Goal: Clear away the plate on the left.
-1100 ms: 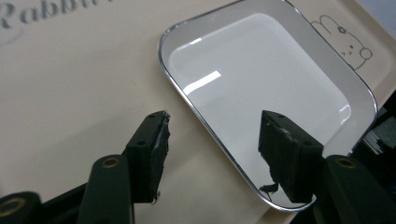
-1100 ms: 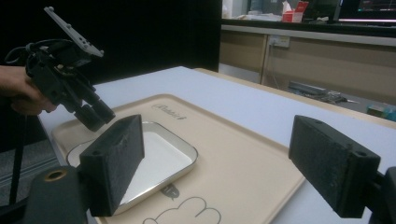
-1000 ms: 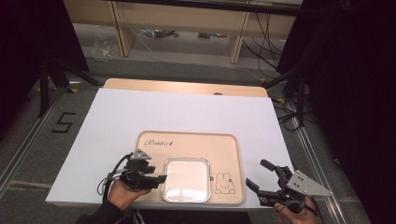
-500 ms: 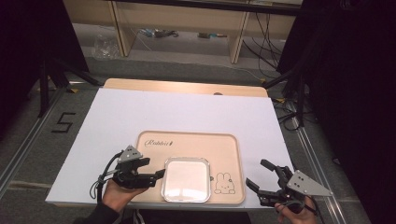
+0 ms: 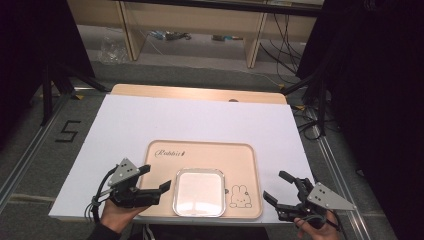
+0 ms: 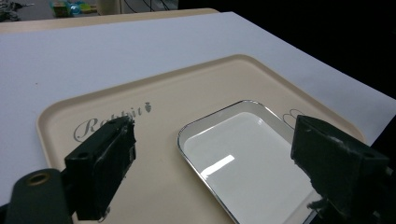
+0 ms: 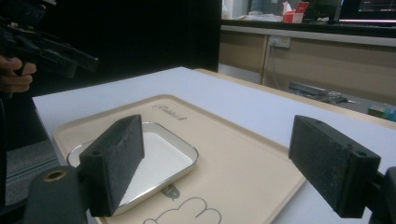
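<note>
From above, we hold the left gripper (image 5: 150, 189) and right gripper (image 5: 281, 191) spread and empty, flanking the beige tray (image 5: 200, 155) at the desk's near edge. Our left gripper view frames the untouched steel dish (image 6: 243, 154) on the tray; our right gripper view agrees: no grasp yet.

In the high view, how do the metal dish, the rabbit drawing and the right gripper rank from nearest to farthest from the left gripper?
Measured from the left gripper, both grippers open:
1. Metal dish: just to its right, at the tray's near edge.
2. Rabbit drawing: printed on the beige tray, right of the dish.
3. Right gripper: past the tray's right edge, over the white table cover.
</note>
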A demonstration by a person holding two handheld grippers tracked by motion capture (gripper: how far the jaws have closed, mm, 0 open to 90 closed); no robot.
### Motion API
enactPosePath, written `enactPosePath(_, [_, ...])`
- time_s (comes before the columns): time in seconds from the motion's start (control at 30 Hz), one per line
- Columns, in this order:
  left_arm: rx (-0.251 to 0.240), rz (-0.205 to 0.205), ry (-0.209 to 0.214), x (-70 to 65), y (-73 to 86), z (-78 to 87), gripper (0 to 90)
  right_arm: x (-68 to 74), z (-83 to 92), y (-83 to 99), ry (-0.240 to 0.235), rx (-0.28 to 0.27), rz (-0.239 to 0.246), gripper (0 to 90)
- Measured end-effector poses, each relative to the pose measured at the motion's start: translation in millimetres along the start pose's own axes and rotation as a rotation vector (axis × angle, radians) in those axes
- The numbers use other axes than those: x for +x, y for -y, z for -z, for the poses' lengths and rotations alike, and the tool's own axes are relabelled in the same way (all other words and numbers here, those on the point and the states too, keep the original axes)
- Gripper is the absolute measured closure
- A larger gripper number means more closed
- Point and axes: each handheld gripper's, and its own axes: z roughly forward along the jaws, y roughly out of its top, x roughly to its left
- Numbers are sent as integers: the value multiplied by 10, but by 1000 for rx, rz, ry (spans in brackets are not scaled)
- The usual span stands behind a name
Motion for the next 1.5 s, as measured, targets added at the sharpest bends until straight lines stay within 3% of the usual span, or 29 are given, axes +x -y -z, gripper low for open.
enactPosePath(0.03, [-15, -295, -27, 199, -82, 28, 134, 0, 0, 0, 0, 0, 0, 188])
enactPosePath(0.07, [-19, 9, -2, 0, 19, 50, 134, 0, -3, 1, 0, -2, 0, 188])
enactPosePath(0.1, [-22, 24, -4, -14, 26, 67, 135, 1, -2, 1, -1, -2, 1, 188])
enactPosePath(0.2, [-31, -25, -13, -15, 40, 122, 136, 3, -3, 1, -2, -2, 0, 188])
enactPosePath(0.23, [-36, -10, -24, -46, 51, 148, 136, 4, -3, 1, -2, -2, 0, 188])
enactPosePath(0.27, [-46, -40, -23, -38, 55, 175, 136, 3, -3, 0, -1, -3, 0, 188])
enactPosePath(0.5, [-94, -23, -35, -83, 133, 333, 141, 4, -4, 0, -4, -8, -1, 186])
enactPosePath(0.53, [-85, -94, -32, -41, 132, 359, 141, 5, -4, -1, -4, -9, -3, 186])
enactPosePath(0.57, [-101, 2, -1, -120, 162, 352, 142, 4, -4, -1, -4, -8, -2, 186])
enactPosePath(0.63, [-92, 13, -14, -146, 187, 374, 141, 4, -4, 0, -3, -7, -1, 186])
enactPosePath(0.67, [-73, -97, -34, -78, 174, 397, 141, 5, -4, 0, -4, -8, -1, 186])
enactPosePath(0.7, [-69, -113, -33, -73, 178, 401, 141, 6, -5, 0, -4, -8, -1, 186])
enactPosePath(0.73, [-90, -51, -26, -128, 203, 384, 141, 7, -5, 0, -5, -7, -1, 185])
enactPosePath(0.97, [-83, -83, -38, -167, 224, 415, 135, 10, 0, -2, -1, -6, 0, 185])
enactPosePath(1.0, [-79, -52, -48, -191, 233, 428, 127, 10, -1, -1, -1, -6, 0, 184])
enactPosePath(1.07, [-80, -68, -65, -176, 234, 451, 106, 11, 0, -2, -1, -6, -1, 185])
enactPosePath(1.1, [-88, -36, -66, -193, 242, 457, 100, 12, 0, -2, 0, -6, -1, 184])
enactPosePath(1.17, [-94, -28, -78, -189, 242, 475, 74, 10, -2, -1, -7, -8, 1, 184])
enactPosePath(1.27, [-94, -47, -89, -170, 238, 489, 37, 13, -4, 0, -3, -9, 1, 184])
enactPosePath(1.3, [-101, -108, -80, -126, 226, 487, 26, 11, -1, -2, -7, -7, 2, 184])
enactPosePath(1.33, [-93, -31, -98, -188, 244, 504, 23, 11, -1, -1, -6, -7, 0, 184])
enactPosePath(1.37, [-99, -14, -98, -201, 247, 507, 19, 12, -2, -1, -7, -7, 0, 184])
enactPosePath(1.5, [-121, -21, -122, -194, 248, 549, 0, 12, -1, 0, -6, -6, -1, 185])
